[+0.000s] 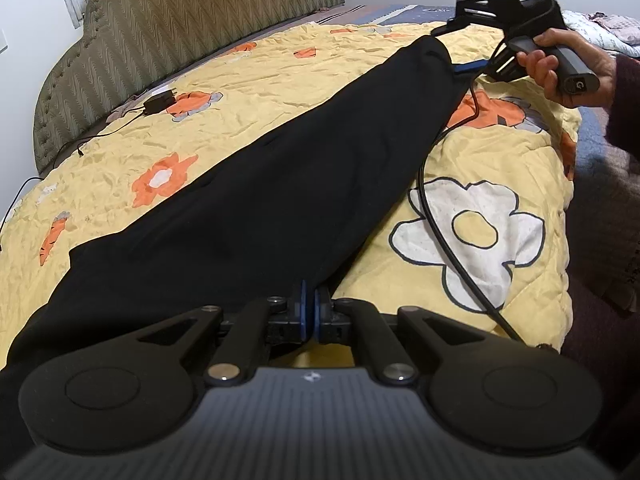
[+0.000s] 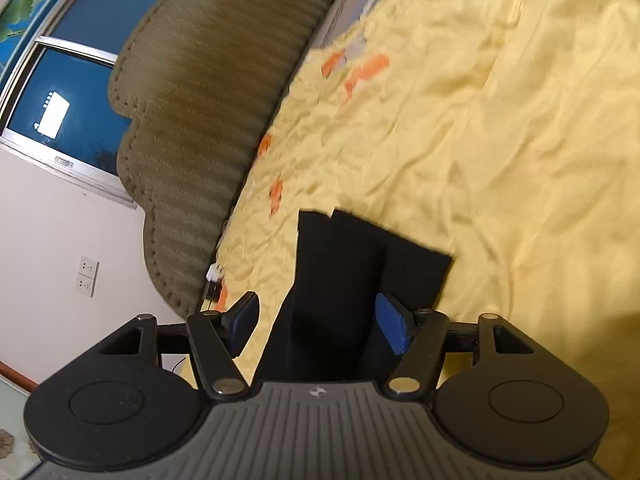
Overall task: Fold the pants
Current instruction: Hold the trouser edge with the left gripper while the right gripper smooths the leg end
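Black pants [image 1: 256, 200]: laid lengthwise across the bed, folded leg on leg into one long dark strip, wide at the near end and narrowing toward the far end. The two cuff ends lie side by side, slightly offset, in the right wrist view.

Left gripper [image 1: 310, 312]: fingers [image 1: 303, 308] pressed together, blue pads closed on the near edge of the pants, low against the bed.

Right gripper [image 2: 320, 326]: held by a hand [image 1: 560, 72] at the far, narrow end of the pants. Its fingers [image 2: 394, 328] stand partly apart with the leg ends of the pants lying between them; the blue pads do not press on the cloth. That view is blurred.

Bedspread [image 1: 520, 152]: yellow, crumpled, printed with orange and white flowers; covers the bed under the pants.

Headboard [image 1: 160, 32]: olive-brown, padded, scalloped top edge, zigzag stitching.

Black cable [image 1: 436, 216]: runs from the right gripper over the bedspread just beside the pants, past a large white flower.

Charger block [image 1: 160, 102]: black, with a thin cord, on the bedspread near the headboard, well apart from the pants.

Window [image 2: 68, 92]: dark panes, metal frame, beside the headboard.

Wall sockets [image 2: 87, 276]: two white plates below the window.
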Demonstrator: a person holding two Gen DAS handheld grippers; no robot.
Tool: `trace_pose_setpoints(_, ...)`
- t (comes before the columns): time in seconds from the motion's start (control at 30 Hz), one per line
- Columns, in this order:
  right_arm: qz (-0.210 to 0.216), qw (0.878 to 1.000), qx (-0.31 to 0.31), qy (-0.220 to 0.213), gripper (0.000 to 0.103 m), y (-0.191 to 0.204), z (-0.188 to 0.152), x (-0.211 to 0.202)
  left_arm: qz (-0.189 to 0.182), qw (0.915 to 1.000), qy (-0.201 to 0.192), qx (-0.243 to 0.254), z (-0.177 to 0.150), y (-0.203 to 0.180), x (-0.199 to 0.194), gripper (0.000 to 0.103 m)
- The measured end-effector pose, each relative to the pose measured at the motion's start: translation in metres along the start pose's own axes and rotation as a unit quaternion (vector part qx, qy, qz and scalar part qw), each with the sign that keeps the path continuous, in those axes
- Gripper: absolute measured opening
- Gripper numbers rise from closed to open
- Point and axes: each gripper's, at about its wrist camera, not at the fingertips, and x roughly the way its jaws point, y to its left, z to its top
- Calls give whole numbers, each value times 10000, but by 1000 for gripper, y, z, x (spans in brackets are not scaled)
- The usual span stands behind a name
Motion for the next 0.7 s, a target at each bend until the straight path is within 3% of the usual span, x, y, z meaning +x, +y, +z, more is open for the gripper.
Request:
trace_pose_setpoints(0.07, 254, 9992, 285, 100, 72, -3, 0, 12, -2, 10000, 1, -8, 0, 0, 0, 3)
trace_pose_setpoints(0.13, 413, 9984, 386, -6, 68, -4, 3, 20, -1, 10000, 0, -13, 0, 0, 0, 4)
trace_pose_setpoints(0.17, 455, 9982, 377, -60, 59, -3, 4, 23, 4, 10000, -7, -26, 0, 1, -1, 4)
trace_pose_setpoints(0.2, 516, 9979, 391, -50, 30, -3, 5, 24, 6, 10000, -21, -39, 0, 0, -1, 4)
trace_pose_setpoints(0.23, 600, 9974, 392, -10, 17, -2, 4, 22, 4, 10000, -38, -56, 0, 1, -1, 4)
trace_pose_setpoints(0.37, 727, 9959, -29, -534, 13, 11, -4, -7, 8, 9999, -50, -135, 0, 2, -1, 4)
trace_pose_setpoints(0.43, 365, 9938, -459, -946, 13, 21, -9, -23, 30, 9999, -68, -131, 1, 1, 0, 4)
trace_pose_setpoints(0.5, -312, 9872, -988, -1215, 13, 31, -12, -31, 28, 9998, -71, -156, 2, 1, 0, 5)
trace_pose_setpoints(0.63, -788, 9821, -1516, -787, 14, 41, -14, -22, 18, 9998, -71, -209, 1, 3, -2, 7)
trace_pose_setpoints(0.7, -940, 9771, -1708, -856, 14, 45, -16, -22, 9, 9996, -106, -250, 1, 3, -5, 7)
